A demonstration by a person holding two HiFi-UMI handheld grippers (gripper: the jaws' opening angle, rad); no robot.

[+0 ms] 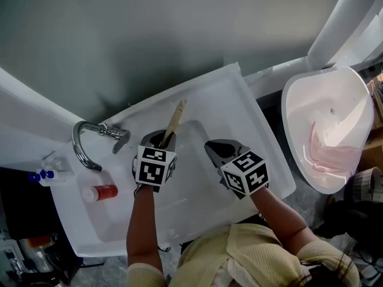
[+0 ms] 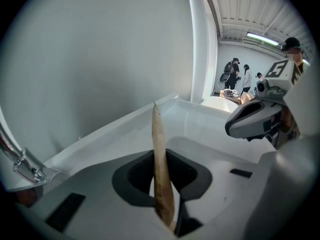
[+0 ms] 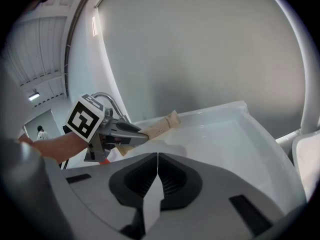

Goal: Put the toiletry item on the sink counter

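A slim tan tube (image 1: 176,122) is clamped in the left hand-held gripper (image 1: 163,139), its print unreadable. The right hand-held gripper (image 3: 158,159) is clenched, empty

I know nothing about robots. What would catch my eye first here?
The left tool grips a tan tube that sticks out over the white sink. Beside it the right tool is shut and empty. A chrome faucet and a red bottle sit at the sink's left.
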